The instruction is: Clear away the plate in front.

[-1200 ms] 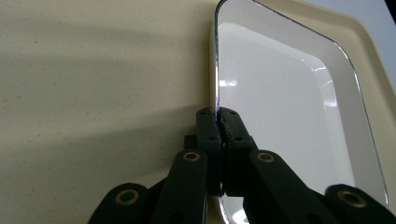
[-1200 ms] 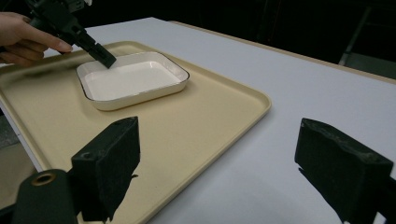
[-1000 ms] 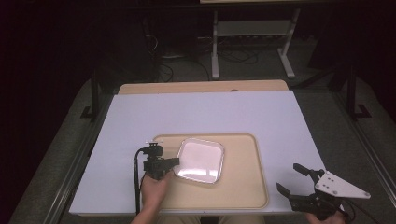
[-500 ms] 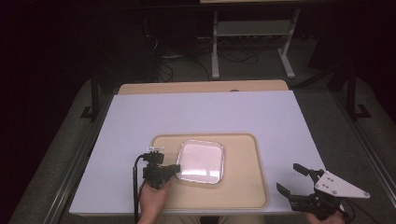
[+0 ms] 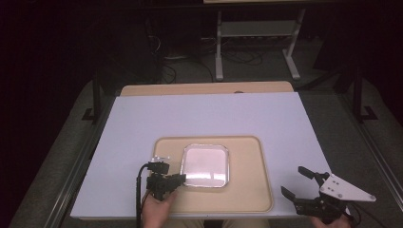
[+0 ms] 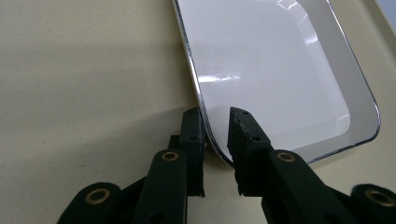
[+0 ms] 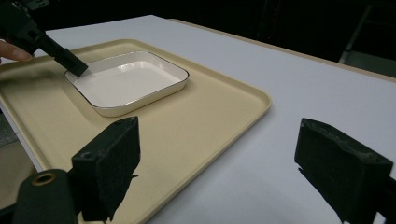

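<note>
A white square dish [image 5: 206,164] with a dark rim lies on a beige tray [image 5: 247,190] near the table's front. My left gripper [image 5: 179,178] is at the dish's near left corner. In the left gripper view, my left gripper [image 6: 215,114] straddles the rim of the dish [image 6: 275,70], one jaw outside on the tray [image 6: 93,70], one inside, with a narrow gap still showing. My right gripper [image 5: 292,179] hovers wide open off the tray's right front corner, holding nothing. The right gripper view shows my right gripper [image 7: 219,154], the dish [image 7: 126,81], and the left gripper [image 7: 74,67] far off.
The tray [image 7: 210,116] rests on a white tabletop [image 5: 209,116] with broad bare room behind and beside it. The table's front edge runs just under both hands. A metal stand [image 5: 256,42] and cables sit on the dark floor beyond the table.
My left gripper has slid a little nearer the front edge while staying at the dish's corner. The right gripper and the dish have hardly moved.
</note>
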{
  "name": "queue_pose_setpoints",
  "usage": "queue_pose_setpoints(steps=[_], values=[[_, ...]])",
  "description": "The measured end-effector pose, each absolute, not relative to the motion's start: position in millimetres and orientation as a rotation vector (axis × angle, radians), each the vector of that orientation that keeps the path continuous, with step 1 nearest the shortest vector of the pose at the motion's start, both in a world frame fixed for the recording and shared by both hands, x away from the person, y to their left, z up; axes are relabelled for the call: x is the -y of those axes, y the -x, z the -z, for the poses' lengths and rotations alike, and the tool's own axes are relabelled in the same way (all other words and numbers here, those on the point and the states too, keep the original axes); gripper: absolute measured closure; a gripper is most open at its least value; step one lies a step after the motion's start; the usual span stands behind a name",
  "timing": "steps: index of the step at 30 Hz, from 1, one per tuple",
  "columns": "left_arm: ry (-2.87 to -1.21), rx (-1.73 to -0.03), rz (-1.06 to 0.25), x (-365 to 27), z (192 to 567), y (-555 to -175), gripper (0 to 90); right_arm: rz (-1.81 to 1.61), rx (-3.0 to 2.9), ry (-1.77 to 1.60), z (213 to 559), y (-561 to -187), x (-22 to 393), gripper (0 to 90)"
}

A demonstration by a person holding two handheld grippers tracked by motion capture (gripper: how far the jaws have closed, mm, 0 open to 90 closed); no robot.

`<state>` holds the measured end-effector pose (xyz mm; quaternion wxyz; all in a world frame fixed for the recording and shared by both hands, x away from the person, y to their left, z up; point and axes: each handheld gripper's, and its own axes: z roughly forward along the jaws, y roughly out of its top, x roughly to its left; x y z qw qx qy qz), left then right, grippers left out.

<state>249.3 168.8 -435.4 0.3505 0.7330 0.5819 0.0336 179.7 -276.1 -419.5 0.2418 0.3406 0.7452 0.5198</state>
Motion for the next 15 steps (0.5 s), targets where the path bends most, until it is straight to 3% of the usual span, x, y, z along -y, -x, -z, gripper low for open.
queue_pose_setpoints(steps=[15], values=[[-1.892, -1.477, -0.076, -170, 435, -236, 71.5, -1.418, -2.037, -0.933, 420, -180, 276, 13.2]])
